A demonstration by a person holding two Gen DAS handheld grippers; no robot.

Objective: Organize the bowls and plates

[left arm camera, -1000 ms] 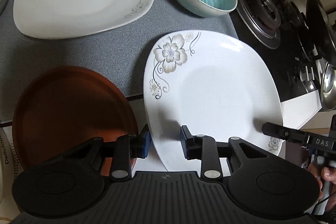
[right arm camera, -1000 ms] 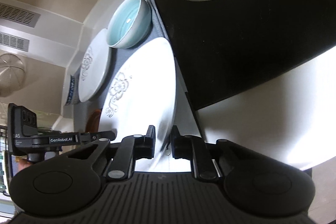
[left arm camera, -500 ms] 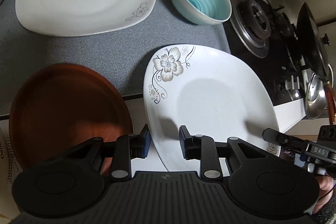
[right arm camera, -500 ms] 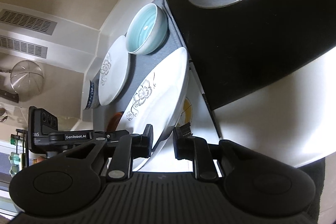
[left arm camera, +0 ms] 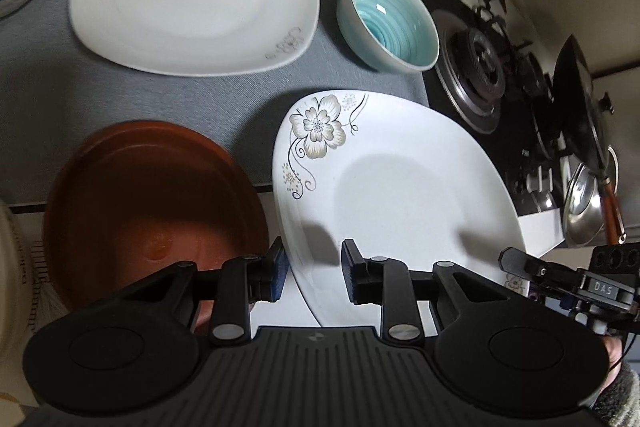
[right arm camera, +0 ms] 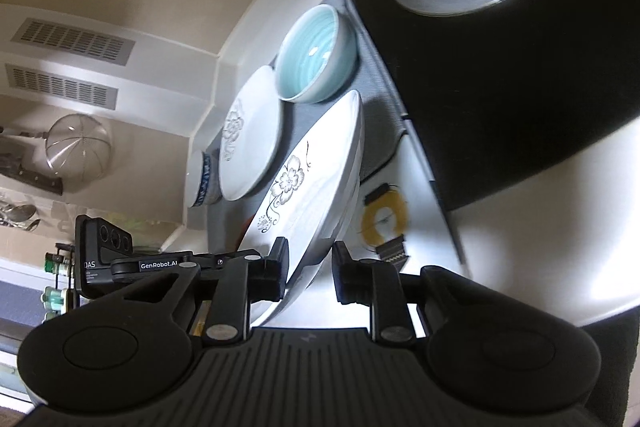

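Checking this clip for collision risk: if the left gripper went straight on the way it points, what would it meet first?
Probably the near floral plate: its rim already sits between the left gripper fingers, so the plate's surface lies directly ahead. Depth is uncertain in this fisheye view.

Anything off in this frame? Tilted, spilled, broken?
No spills or breakage visible. The flowered plate hangs tilted above the counter, its rim pinched by the left gripper. The right gripper is opening, with another part of the rim between its jaws. A small yellow-and-black item lies beneath, unidentifiable.
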